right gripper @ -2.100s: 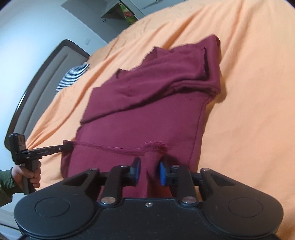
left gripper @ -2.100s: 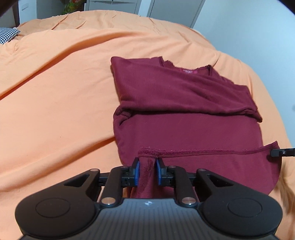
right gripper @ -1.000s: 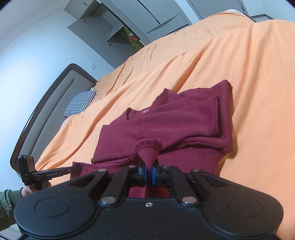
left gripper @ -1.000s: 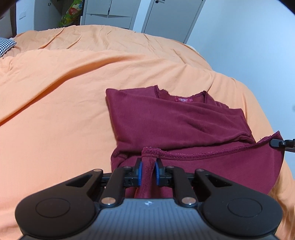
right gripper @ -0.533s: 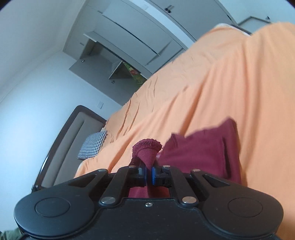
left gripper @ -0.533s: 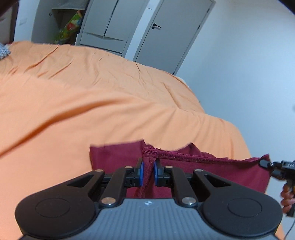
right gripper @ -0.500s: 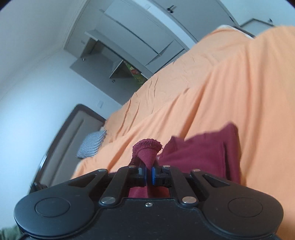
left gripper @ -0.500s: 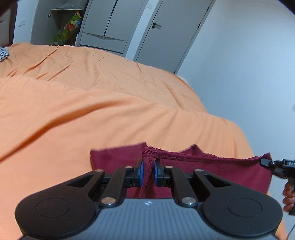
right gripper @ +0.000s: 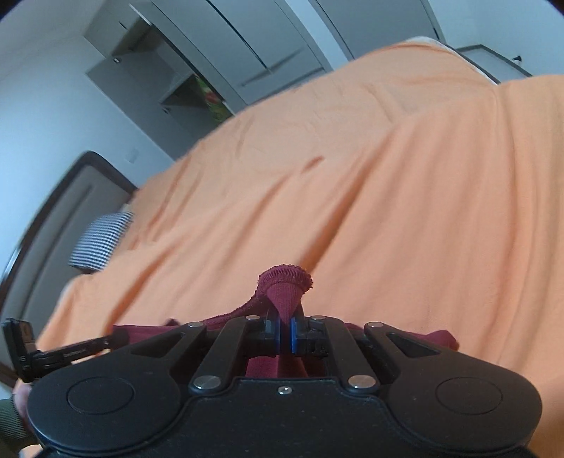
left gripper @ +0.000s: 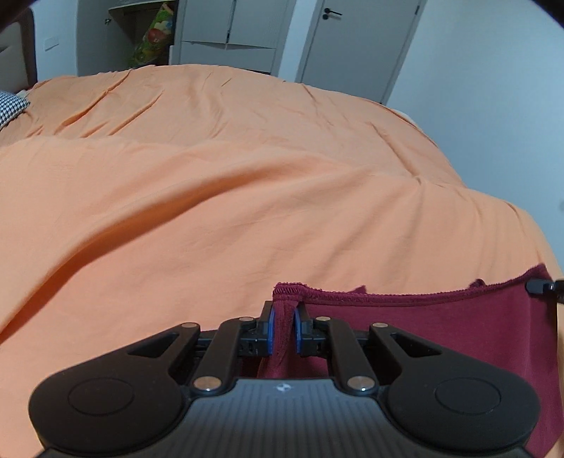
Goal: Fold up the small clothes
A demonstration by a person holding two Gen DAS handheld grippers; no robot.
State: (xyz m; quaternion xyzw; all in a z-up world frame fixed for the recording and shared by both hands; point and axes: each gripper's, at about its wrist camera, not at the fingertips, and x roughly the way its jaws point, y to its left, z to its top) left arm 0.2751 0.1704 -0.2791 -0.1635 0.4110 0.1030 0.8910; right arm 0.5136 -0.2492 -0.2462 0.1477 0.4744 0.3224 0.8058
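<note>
The maroon shirt (left gripper: 423,327) is held up by its stitched hem, which runs as a taut, nearly level line from side to side in the left wrist view, the rest of the cloth hanging below it just over the near edge of the orange bed cover (left gripper: 218,197). The long axis of the visible cloth lies along that hem.

The left tongs (left gripper: 283,329) point forward and downward over the bed, their blue pads pinching a bunched fold of the hem. The right tongs (right gripper: 283,334) are angled down in the same way, pressed together on another bunch of the hem, whose ruffled tip stands up above the pads.

The left wrist view shows the stretched hem reaching the black tip of the right tongs (left gripper: 541,287) at the far right edge, plus a grey door (left gripper: 356,45) and wardrobe (left gripper: 225,31) beyond the bed. The right wrist view, partly blurred, shows instead the left tongs (right gripper: 105,343) from the side at lower left with part of a hand (right gripper: 21,401) and green sleeve (right gripper: 8,419), the dark headboard (right gripper: 53,218), and a checked pillow (right gripper: 100,239).
</note>
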